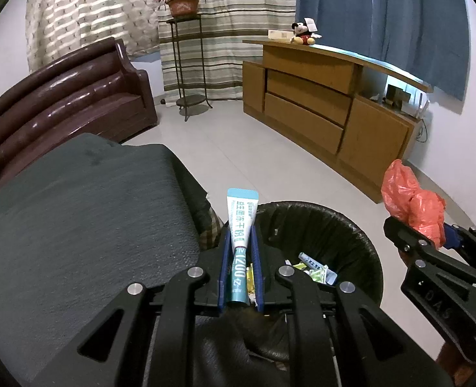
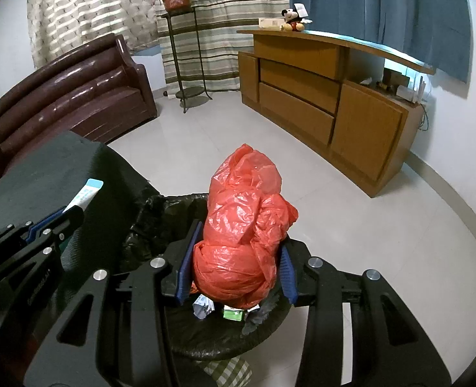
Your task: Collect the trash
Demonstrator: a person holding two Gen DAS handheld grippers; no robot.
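Tube (image 1: 240, 242) between left gripper (image 1: 240, 248) fingers.

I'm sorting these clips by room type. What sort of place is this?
Most likely a home living room: a brown leather sofa, a wooden cabinet with a plush toy on top, and curtained windows behind a plant stand.

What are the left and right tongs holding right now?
Left tongs: closed on the teal packet.
Right tongs: closed on the red plastic bag.
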